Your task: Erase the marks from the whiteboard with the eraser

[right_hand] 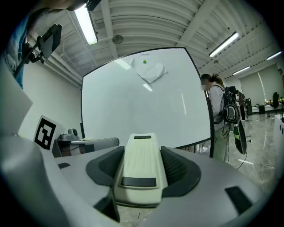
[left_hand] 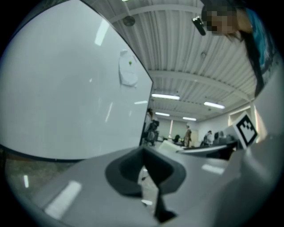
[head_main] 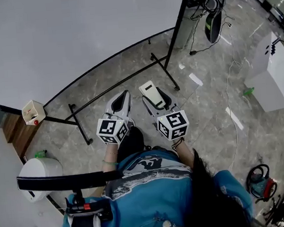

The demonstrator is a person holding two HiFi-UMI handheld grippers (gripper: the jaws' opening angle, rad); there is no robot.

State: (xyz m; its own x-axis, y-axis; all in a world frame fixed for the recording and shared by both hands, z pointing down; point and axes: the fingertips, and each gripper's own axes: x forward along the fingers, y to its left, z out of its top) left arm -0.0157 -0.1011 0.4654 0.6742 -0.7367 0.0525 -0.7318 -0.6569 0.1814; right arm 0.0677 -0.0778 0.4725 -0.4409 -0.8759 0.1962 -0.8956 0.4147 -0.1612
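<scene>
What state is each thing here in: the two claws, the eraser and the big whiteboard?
left claw: shut, nothing in it.
right claw: shut on the eraser.
eraser: clamped lengthwise between the right claw's pads, not touching the board.
whiteboard: standing on its frame, no marks visible on its face.

- your whiteboard (head_main: 66,38) is plain white with a thin black frame
- the eraser (right_hand: 140,164) is pale cream with two black strips on its top
- your left gripper (head_main: 124,95) and right gripper (head_main: 155,98) are light grey with dark grey pads (right_hand: 177,168), and each carries a cube (head_main: 113,129) patterned in black-and-white squares
- the floor (head_main: 213,79) below you is grey-beige, veined like marble
- your shirt (head_main: 153,183) is blue with a grey-white print
</scene>
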